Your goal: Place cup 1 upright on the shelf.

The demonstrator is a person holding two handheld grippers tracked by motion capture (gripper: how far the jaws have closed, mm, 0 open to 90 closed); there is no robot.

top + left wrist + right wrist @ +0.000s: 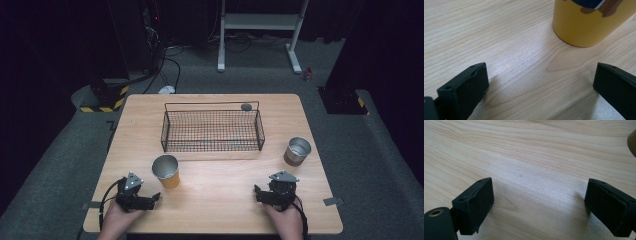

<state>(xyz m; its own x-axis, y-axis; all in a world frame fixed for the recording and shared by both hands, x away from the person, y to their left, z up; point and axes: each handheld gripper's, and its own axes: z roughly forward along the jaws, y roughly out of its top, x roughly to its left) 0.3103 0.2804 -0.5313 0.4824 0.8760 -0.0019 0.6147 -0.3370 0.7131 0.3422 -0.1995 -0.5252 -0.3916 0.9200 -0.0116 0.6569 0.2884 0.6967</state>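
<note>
— Yellow cup (166, 171) stands upright at lower left of centre, smooth-walled with a metallic lining; I parked my left hand-held gripper (153, 198) just beside it, jaws spread wide and empty, lined up for a side grasp, I'd judge.

— And the right?

— Right hand-held gripper (258, 193) rests low on the pale woodgrain bench (225, 175), likewise agape, near the steel cup (298, 151). Beyond both sits the black wire basket (212, 131), likely their destination.
</note>
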